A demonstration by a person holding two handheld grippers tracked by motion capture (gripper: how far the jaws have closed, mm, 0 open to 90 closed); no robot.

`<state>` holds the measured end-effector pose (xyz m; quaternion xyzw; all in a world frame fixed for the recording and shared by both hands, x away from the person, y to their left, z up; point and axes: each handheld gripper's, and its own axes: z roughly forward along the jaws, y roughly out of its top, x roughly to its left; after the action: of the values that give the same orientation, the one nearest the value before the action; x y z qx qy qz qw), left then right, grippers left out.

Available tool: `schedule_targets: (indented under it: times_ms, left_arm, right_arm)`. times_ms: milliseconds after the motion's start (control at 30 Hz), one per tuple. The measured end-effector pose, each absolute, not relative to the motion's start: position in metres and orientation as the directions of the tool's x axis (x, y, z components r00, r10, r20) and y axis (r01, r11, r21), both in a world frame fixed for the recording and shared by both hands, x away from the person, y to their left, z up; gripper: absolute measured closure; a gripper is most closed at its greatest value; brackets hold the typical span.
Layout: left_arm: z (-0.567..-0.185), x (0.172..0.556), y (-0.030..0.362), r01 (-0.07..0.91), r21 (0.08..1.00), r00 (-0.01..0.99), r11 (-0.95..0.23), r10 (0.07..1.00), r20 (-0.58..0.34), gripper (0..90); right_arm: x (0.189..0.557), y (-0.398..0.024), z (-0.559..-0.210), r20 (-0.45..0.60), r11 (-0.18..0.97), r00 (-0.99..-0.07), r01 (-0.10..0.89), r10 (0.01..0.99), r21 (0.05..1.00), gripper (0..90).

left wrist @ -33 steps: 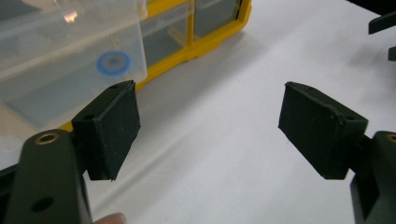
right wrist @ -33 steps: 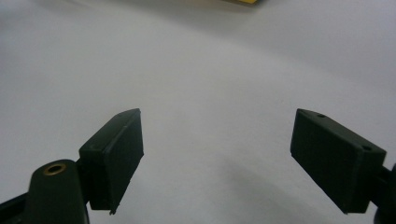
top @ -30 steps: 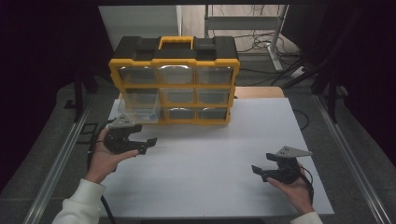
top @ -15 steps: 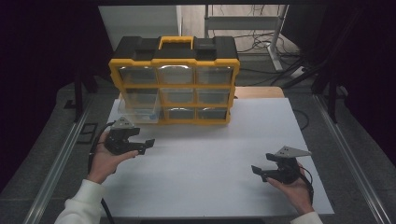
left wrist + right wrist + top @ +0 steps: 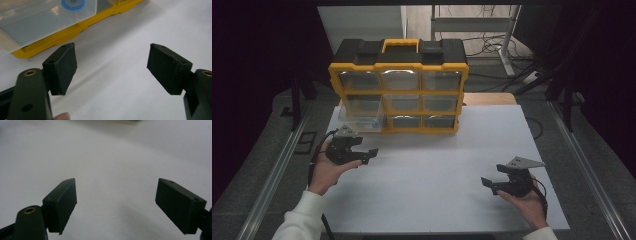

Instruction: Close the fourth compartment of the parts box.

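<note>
Standing at the far edge of the white table (image 5: 432,165), the yellow organizer (image 5: 398,85) has its lower-left clear drawer (image 5: 358,117) pulled out. Just in front of that drawer hovers the left gripper (image 5: 371,153), jaws wide and empty. Well off to the organizer's front right, the right gripper (image 5: 486,184) rests, likewise spread on nothing.

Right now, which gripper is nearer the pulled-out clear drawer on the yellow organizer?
Left. The left gripper sits just in front of the clear drawer, jaws open and empty. The right gripper rests far across the white table, near its front right corner.
</note>
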<state>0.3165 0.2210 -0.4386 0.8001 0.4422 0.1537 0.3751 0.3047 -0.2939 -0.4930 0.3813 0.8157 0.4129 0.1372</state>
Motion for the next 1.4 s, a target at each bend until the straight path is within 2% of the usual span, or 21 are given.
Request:
schedule_targets:
  times_ms: [233, 367, 667, 767, 1400]
  left_arm:
    - [-0.440, 0.319, 0.221, 0.588, 0.739, 0.563, -0.328, 0.822, -0.083, 29.9]
    - [-0.441, 0.320, 0.221, 0.594, 0.731, 0.565, -0.337, 0.822, -0.079, 43.0]
    - [-0.446, 0.331, 0.229, 0.624, 0.724, 0.542, -0.294, 0.830, -0.130, 82.2]
    - [-0.446, 0.334, 0.231, 0.618, 0.736, 0.519, -0.276, 0.847, -0.118, 89.0]
    - [-0.425, 0.346, 0.241, 0.582, 0.791, 0.447, -0.190, 0.887, -0.116, 89.4]
  right_arm:
    - [0.305, -0.295, -0.493, 0.092, 0.365, -0.668, 0.510, 0.738, 0.779, 17.8]
    - [0.305, -0.294, -0.493, 0.090, 0.367, -0.668, 0.509, 0.738, 0.779, 17.8]
    - [0.305, -0.293, -0.493, 0.088, 0.371, -0.670, 0.510, 0.737, 0.776, 17.9]
    - [0.305, -0.293, -0.493, 0.087, 0.372, -0.671, 0.509, 0.737, 0.776, 18.0]
    - [0.304, -0.293, -0.493, 0.087, 0.375, -0.672, 0.510, 0.736, 0.774, 18.1]
